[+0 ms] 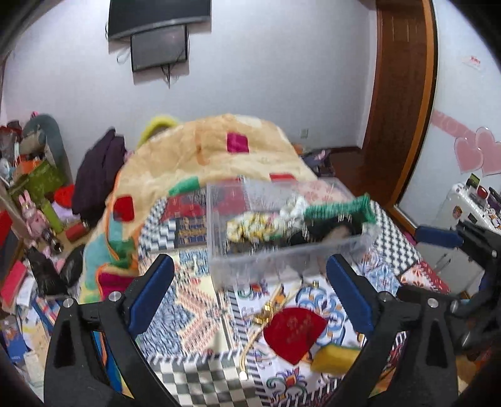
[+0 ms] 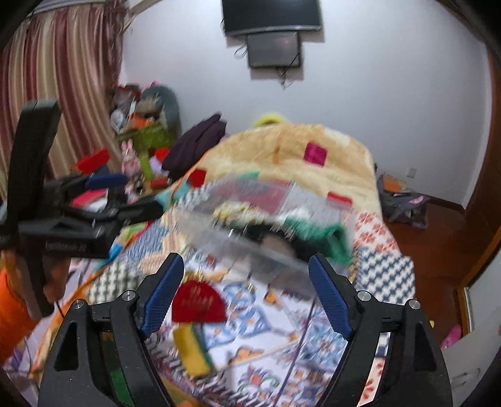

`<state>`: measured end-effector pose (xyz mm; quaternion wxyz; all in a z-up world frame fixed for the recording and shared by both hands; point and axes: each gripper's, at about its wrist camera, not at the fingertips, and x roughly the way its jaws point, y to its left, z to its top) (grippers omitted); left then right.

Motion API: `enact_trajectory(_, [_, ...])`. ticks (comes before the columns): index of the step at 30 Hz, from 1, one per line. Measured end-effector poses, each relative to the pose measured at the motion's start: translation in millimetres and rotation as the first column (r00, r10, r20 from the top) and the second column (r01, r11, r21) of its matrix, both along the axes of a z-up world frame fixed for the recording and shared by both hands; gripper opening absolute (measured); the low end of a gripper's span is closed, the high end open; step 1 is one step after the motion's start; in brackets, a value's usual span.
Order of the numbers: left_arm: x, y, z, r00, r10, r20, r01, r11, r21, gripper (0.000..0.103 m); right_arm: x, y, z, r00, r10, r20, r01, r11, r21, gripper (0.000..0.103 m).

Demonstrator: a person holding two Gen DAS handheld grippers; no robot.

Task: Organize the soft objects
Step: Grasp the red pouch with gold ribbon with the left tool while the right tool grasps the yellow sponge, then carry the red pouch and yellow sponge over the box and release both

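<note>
Two screens [image 1: 159,28] are seen on the white wall in the left wrist view, above a bed [image 1: 194,316] covered with a patterned sheet and a beige blanket [image 1: 194,150]. A clear box [image 1: 281,250] of soft things is set on it, with a red pouch [image 1: 292,332] and yellow sponge [image 1: 333,358] nearer. The left gripper [image 1: 249,294] is held released, empty.

In the right wrist view, striped curtains [image 2: 59,84] are shown at the left; the right gripper [image 2: 245,296] is likewise spread, empty.

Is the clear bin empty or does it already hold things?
Holds things: clear bin contains a green knit piece and other soft items.
</note>
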<state>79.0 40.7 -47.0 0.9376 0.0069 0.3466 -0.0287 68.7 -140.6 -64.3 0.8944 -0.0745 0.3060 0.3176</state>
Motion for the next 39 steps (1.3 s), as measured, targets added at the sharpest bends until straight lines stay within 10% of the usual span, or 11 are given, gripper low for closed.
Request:
enact_trajectory(10, [8.6, 2.0, -65.2, 0.982, -0.028, -0.187, 0.026, 1.0, -0.015, 0.098, -11.9, 21.2, -67.8, 0.977, 0.089, -0.196, -0.101, 0.994, -0.051, 0.079])
enact_trajectory(22, [15.9, -11.5, -113.2, 0.937, -0.128, -0.324, 0.113, 0.991, -0.065, 0.057, -15.2, 31.6, -89.0, 0.943, 0.167, -0.29, -0.192, 0.98, -0.061, 0.027])
enact_trajectory(29, [17.3, -23.5, -112.2, 0.944, -0.16, -0.287, 0.152, 0.987, -0.051, 0.018, -14.0, 24.3, -81.4, 0.963, 0.121, -0.242, -0.14, 0.988, -0.063, 0.024])
enact_trajectory(39, [-1.0, -19.4, -69.2, 0.975, -0.156, -0.161, 0.157, 0.988, -0.004, 0.011, -5.6, 7.5, -47.1, 0.989, 0.055, -0.14, -0.06, 0.998, -0.027, 0.023])
